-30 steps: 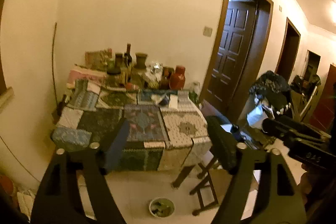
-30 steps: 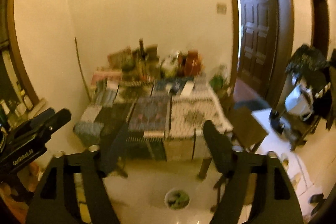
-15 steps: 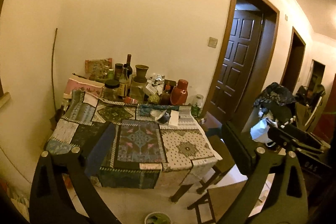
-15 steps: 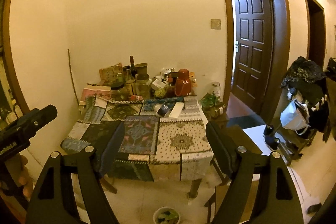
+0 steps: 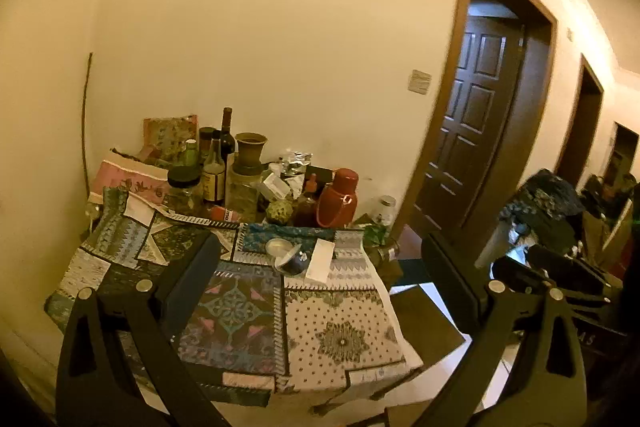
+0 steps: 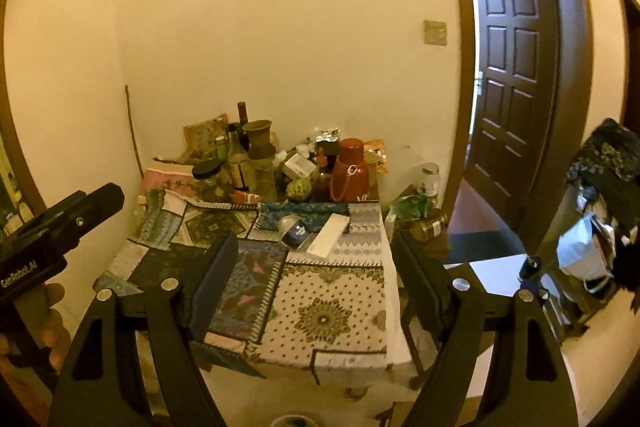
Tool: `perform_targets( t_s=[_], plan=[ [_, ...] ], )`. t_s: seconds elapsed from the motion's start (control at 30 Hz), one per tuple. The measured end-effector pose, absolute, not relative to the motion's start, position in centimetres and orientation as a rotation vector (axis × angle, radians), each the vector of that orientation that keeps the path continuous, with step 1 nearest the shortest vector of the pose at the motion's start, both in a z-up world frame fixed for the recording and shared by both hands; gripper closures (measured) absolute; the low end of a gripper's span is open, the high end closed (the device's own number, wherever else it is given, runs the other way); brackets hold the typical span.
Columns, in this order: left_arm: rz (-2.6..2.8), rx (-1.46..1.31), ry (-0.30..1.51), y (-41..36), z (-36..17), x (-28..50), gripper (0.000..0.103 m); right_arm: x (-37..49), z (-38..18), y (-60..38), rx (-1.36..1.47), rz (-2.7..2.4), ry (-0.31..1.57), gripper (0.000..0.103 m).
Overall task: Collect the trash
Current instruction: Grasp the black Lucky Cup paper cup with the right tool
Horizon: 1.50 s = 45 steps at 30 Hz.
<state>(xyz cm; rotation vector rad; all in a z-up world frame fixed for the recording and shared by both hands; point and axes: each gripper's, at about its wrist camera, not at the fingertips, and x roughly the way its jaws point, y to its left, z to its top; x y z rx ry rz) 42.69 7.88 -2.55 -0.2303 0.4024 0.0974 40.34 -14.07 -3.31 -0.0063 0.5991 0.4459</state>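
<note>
A table with a patchwork cloth stands against the wall. On it lie a tipped dark cup with a peeled foil lid and a white flat packet beside it. My left gripper is open and empty, in the air short of the table's near edge. My right gripper is also open and empty, at a similar distance. The left gripper's body also shows at the left of the right wrist view.
Bottles, jars, a clay vase, a red flask and crumpled foil crowd the table's back. A dark chair stands right of the table, then a doorway. A bowl lies on the floor.
Both grippers have moved closer to the table and risen, so the tabletop now fills more of each view. The floor bowl has dropped out of the left wrist view. Both stay open.
</note>
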Motion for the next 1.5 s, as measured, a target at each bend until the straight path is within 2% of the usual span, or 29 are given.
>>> perform_targets(
  t_s=[0.17, 0.23, 0.3, 0.63, 0.9, 0.97, 1.1, 1.27, 1.37, 1.5],
  plan=[
    [0.122, -0.261, 0.452, 8.4, -3.8, 47.0, 0.002, 44.2, -4.8, -13.4, -0.026, 0.456, 0.652, 0.026],
    [0.137, -0.265, 0.466, 8.9, -4.5, 48.4, 0.002, 45.6, -5.4, -13.1, -0.013, 0.462, 0.677, 0.017],
    [0.147, -0.268, 0.485, 9.7, -5.2, 50.0, 0.002, 47.2, -6.2, -12.5, 0.012, 0.469, 0.706, 0.013],
    [0.156, -0.243, 0.625, 18.0, -9.8, 60.1, 0.002, 56.5, -12.2, -7.2, 0.184, 0.455, 0.929, 0.013],
    [0.104, -0.205, 0.770, 23.9, -14.8, 67.5, 0.002, 64.5, -21.3, -1.5, 0.345, 0.374, 1.190, 0.014],
    [0.085, -0.204, 0.814, 24.9, -16.5, 69.1, 0.004, 65.9, -23.3, -0.4, 0.372, 0.364, 1.246, 0.017],
    [0.032, -0.213, 0.914, 26.1, -19.9, 71.9, 0.017, 68.4, -27.1, 1.2, 0.417, 0.322, 1.339, 0.029],
    [-0.030, -0.249, 0.997, 26.7, -23.3, 74.2, 0.022, 69.6, -30.0, 2.0, 0.416, 0.270, 1.407, 0.043],
    [-0.079, -0.269, 1.045, 26.6, -24.9, 75.2, 0.028, 69.6, -30.8, 2.2, 0.422, 0.269, 1.438, 0.062],
    [-0.130, -0.288, 1.096, 25.7, -26.8, 76.3, 0.038, 68.8, -30.0, 1.8, 0.417, 0.276, 1.414, 0.064]
  ],
)
